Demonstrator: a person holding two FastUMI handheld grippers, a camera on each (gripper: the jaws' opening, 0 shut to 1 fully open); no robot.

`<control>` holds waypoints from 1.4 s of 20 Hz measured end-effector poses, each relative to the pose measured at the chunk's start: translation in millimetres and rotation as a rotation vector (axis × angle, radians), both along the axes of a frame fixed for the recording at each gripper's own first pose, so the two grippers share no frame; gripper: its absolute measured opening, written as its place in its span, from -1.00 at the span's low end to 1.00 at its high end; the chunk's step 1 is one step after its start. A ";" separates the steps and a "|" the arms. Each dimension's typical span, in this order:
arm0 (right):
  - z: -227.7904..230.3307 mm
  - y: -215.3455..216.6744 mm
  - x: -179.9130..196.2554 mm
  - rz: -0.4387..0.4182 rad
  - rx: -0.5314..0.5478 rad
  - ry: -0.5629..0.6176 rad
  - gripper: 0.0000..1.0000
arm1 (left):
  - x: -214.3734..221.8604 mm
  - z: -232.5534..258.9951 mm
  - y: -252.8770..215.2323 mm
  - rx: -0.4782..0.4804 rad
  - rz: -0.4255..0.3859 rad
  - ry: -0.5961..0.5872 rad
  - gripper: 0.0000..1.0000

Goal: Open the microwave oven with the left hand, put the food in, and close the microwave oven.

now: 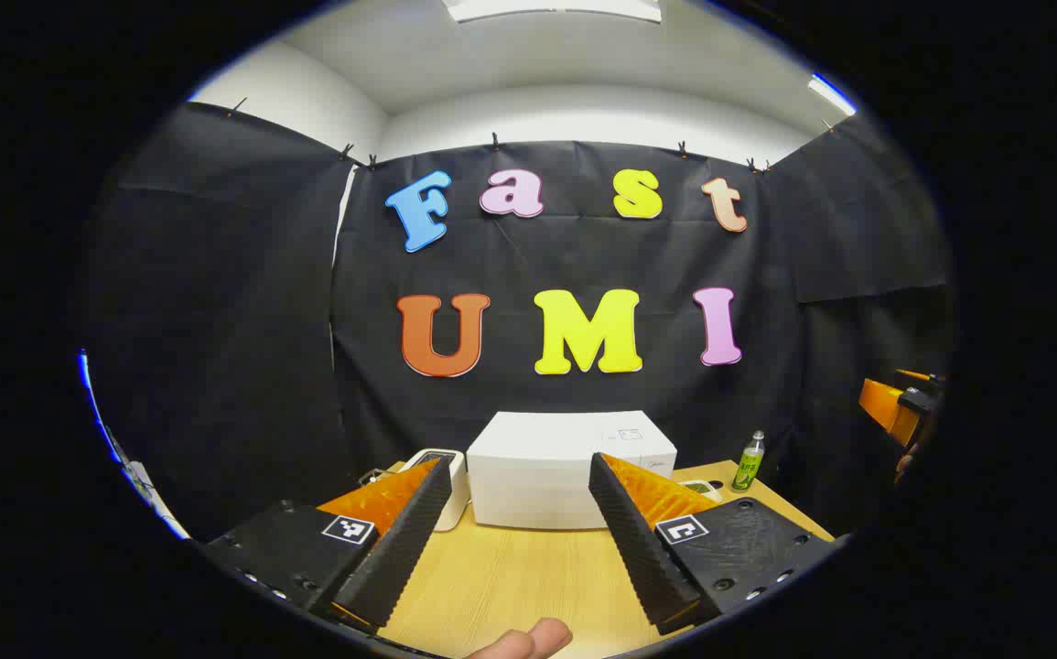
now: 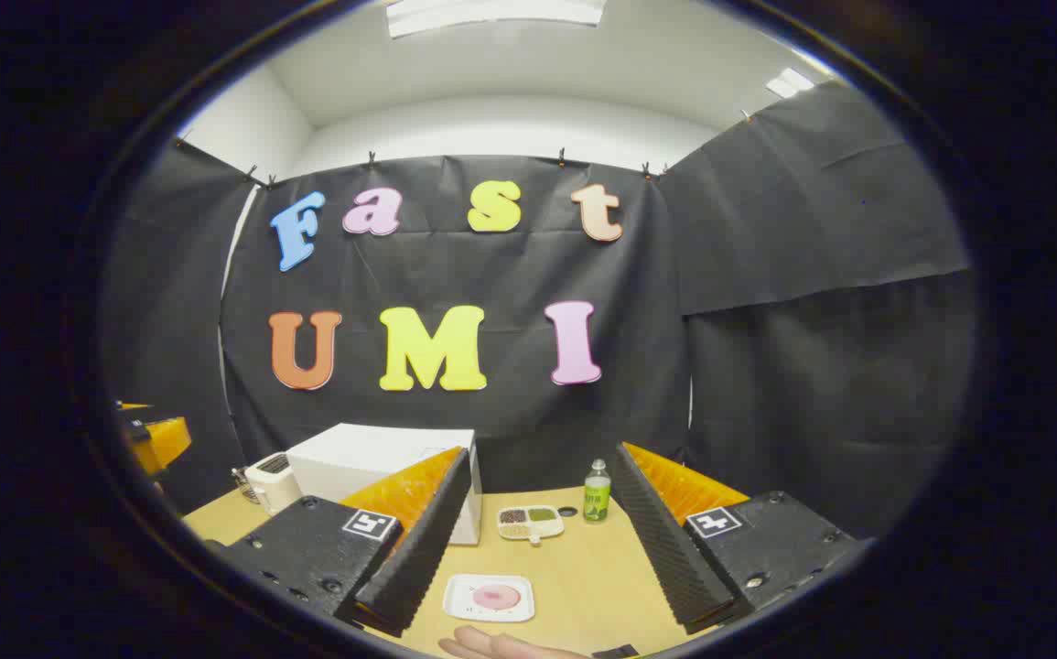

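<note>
white microwave oven (image 1: 572,476), door closed

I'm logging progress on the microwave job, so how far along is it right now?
Nothing looks done: the microwave sits shut on the table. Nothing is in hand; the left gripper and right gripper are both open and empty. The plate of food waits on the table. Opening, loading and closing all remain.
</note>
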State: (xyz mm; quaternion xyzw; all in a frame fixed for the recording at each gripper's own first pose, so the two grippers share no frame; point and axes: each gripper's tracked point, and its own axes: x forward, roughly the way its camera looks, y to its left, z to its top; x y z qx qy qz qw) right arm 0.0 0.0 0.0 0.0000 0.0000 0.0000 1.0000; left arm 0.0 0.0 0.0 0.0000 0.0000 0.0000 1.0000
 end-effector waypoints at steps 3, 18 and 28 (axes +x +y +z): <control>2.2 2.7 -0.5 -0.001 -0.003 0.000 0.99 | -0.1 7.8 5.3 0.010 0.003 -0.029 0.89; 19.7 -16.9 1.8 -0.005 0.043 -0.052 0.99 | -2.1 29.5 -19.4 0.005 -0.050 -0.098 0.87; 15.3 -25.4 10.5 0.028 0.056 -0.076 0.99 | 107.1 -5.5 -79.5 -0.047 -0.109 -0.050 0.89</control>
